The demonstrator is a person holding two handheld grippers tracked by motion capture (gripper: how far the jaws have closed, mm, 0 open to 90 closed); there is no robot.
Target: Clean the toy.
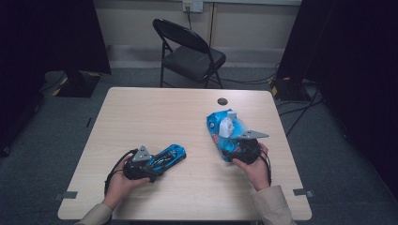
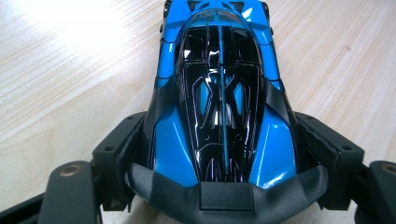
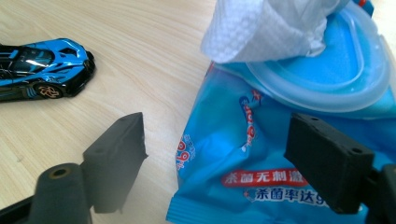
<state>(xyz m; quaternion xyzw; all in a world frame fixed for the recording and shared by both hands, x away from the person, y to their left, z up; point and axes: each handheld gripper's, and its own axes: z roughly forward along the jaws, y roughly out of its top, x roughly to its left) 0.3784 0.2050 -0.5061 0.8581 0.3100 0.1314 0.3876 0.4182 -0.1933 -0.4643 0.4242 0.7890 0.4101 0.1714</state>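
Observation:
A blue and black toy car (image 1: 168,157) lies on the table's left front. My left gripper (image 1: 151,167) is shut on its tail: in the left gripper view the jaws press both flanks of the car (image 2: 219,93). A blue pack of wet wipes (image 1: 224,136) lies at the right, with a white wipe (image 1: 226,126) sticking out of its lid. My right gripper (image 1: 236,149) stands open at the pack's near end. In the right gripper view the left jaw is clear of the pack (image 3: 210,158) and the right jaw is over its printed face. The wipe (image 3: 266,28) rises behind, and the car (image 3: 42,67) lies far left.
The light wooden table (image 1: 155,112) has a small dark disc (image 1: 222,101) near its far edge. A black folding chair (image 1: 190,51) stands behind the table. Dark stands and cables (image 1: 300,93) sit on the floor at both sides.

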